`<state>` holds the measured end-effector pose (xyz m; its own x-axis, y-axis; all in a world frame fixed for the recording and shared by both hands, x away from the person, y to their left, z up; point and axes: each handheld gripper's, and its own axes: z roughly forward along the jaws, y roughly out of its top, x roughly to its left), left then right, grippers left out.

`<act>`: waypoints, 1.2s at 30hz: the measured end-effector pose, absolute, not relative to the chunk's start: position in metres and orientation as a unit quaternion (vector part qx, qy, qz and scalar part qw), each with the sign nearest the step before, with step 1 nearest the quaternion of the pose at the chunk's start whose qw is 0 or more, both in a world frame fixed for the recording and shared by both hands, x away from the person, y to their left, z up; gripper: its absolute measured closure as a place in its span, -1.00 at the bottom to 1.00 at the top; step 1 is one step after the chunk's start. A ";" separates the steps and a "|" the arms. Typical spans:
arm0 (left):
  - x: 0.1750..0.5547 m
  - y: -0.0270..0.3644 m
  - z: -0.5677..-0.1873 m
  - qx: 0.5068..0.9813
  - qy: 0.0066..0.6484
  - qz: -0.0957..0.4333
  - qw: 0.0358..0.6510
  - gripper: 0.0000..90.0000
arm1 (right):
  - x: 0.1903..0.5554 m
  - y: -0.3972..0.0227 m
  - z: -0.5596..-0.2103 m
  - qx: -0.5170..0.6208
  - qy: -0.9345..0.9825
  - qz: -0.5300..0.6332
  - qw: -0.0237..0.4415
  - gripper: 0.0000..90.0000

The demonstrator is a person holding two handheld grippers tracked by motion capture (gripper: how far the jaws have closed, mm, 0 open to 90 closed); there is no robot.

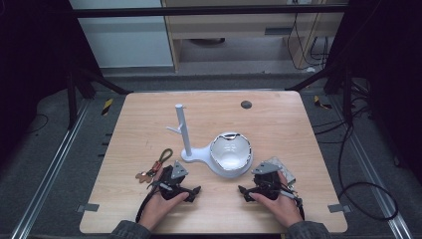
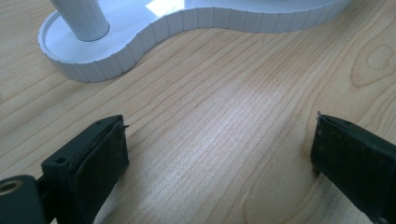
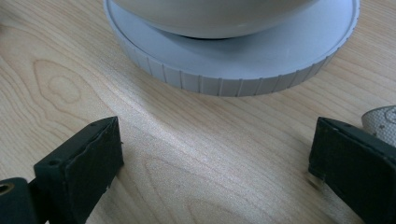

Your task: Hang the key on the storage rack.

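I have both grippers resting low on the worktop [image 1: 149, 209], near its front edge. The left gripper [image 1: 193, 191] has its jaws spread wide on bare wood, and so does the right gripper [image 1: 244, 191] (nothing between either pair). The white stand [image 1: 199, 155] with its bowl [image 1: 230, 152] sits just beyond them; a key bunch [image 1: 154, 169] lies beside my left hand [image 1: 158, 204]

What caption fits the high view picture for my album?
Two open grippers, left gripper and right gripper, rest before a white stand and bowl.
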<state>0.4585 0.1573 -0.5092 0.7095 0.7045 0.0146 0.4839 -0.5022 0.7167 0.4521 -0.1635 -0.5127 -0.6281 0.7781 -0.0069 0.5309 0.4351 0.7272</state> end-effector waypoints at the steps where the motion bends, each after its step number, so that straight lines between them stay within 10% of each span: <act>1: 0.458 0.157 -0.509 0.853 0.348 0.154 0.357 -0.93 | 0.452 -0.164 -0.513 0.395 0.829 0.356 0.174 -0.94; 21: 0.479 0.221 -0.437 0.862 0.395 0.186 0.257 -0.81 | 0.448 -0.166 -0.513 0.394 0.830 0.355 0.174 -0.94; 36: 0.505 0.238 -0.435 0.875 0.412 0.137 0.214 -0.22 | 0.448 -0.166 -0.513 0.396 0.830 0.353 0.173 -0.95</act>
<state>0.5052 0.2385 -0.4351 0.6235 0.7791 0.0643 0.6614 -0.5696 0.4881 0.4476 -0.1656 -0.5126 -0.6273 0.7787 -0.0069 0.5348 0.4372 0.7231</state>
